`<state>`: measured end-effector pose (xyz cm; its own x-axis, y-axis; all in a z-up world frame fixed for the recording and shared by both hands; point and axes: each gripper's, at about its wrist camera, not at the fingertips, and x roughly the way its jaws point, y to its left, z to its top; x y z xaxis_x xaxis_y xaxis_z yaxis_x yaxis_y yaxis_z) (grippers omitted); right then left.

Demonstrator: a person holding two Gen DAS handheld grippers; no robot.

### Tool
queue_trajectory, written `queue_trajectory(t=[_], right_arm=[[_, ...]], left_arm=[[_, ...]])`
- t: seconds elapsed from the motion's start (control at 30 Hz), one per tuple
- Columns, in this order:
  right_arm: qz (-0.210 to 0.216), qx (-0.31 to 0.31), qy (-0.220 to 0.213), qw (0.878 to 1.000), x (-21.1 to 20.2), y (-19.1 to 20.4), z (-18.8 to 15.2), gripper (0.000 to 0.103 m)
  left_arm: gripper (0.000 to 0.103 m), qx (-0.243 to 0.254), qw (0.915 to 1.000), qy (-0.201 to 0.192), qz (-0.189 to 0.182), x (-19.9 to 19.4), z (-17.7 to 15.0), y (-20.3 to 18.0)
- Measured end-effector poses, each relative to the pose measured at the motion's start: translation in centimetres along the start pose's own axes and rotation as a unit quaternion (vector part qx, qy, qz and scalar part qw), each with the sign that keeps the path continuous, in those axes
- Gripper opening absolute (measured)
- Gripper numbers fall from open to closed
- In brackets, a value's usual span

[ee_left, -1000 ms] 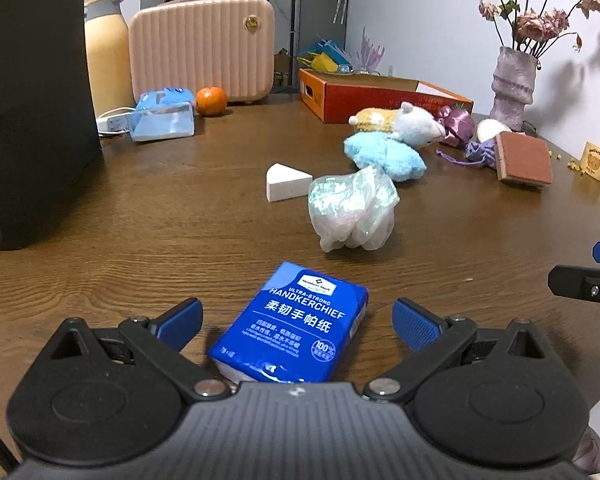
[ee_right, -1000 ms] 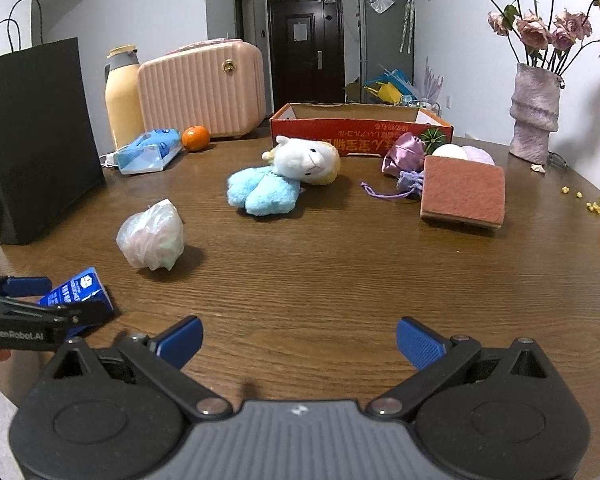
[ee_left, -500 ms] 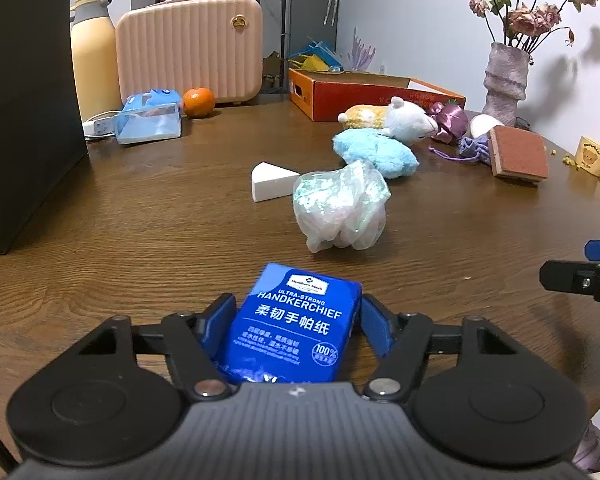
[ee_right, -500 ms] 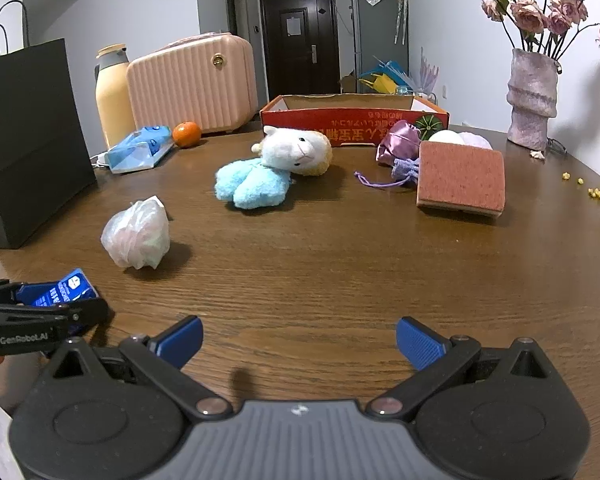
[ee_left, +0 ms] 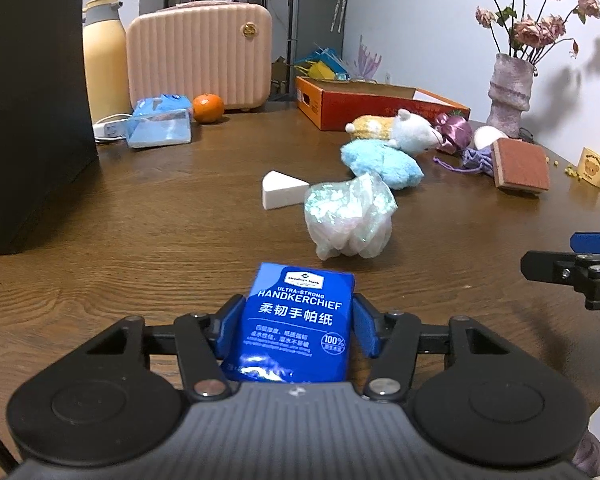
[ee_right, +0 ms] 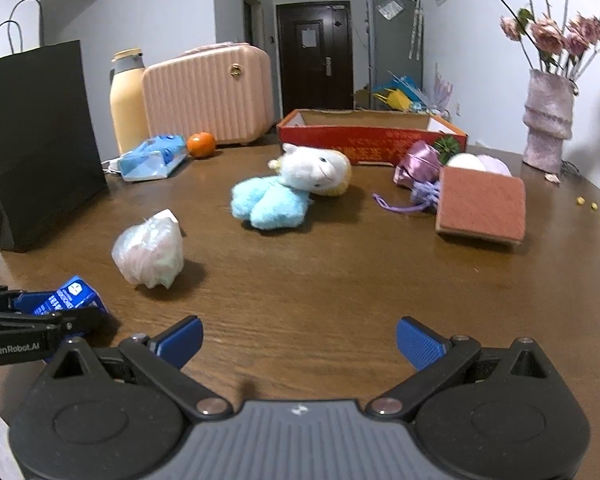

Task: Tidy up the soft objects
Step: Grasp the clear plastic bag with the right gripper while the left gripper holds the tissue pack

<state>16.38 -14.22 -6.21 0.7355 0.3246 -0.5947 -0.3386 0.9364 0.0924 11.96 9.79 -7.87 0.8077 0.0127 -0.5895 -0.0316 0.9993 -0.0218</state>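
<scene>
My left gripper is shut on a blue handkerchief tissue pack, blue pads pressing both its sides near the table's front edge; the pack also shows in the right wrist view. My right gripper is open and empty above the table. Ahead lie a crumpled iridescent plastic bag, a white wedge sponge, a light blue plush, a white and yellow plush toy, purple pouches and a brown sponge block.
An orange cardboard box stands at the back. A black paper bag stands left. A pink case, yellow bottle, tangerine and wipes pack are behind. A vase and mug stand right.
My left gripper moved forward over the tissue pack and closed on its sides. My right gripper stayed open and rose slightly.
</scene>
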Motion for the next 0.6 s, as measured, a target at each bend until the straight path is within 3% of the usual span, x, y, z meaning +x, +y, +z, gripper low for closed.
queue_trajectory(t=[0.6], right_arm=[[0.07, -0.066, -0.031, 0.995, 2.1, 6.0, 3.6, 0.103]], left_arm=[[0.058, -0.031, 0.9977, -0.031, 0.052, -1.7, 1.1, 3.1]])
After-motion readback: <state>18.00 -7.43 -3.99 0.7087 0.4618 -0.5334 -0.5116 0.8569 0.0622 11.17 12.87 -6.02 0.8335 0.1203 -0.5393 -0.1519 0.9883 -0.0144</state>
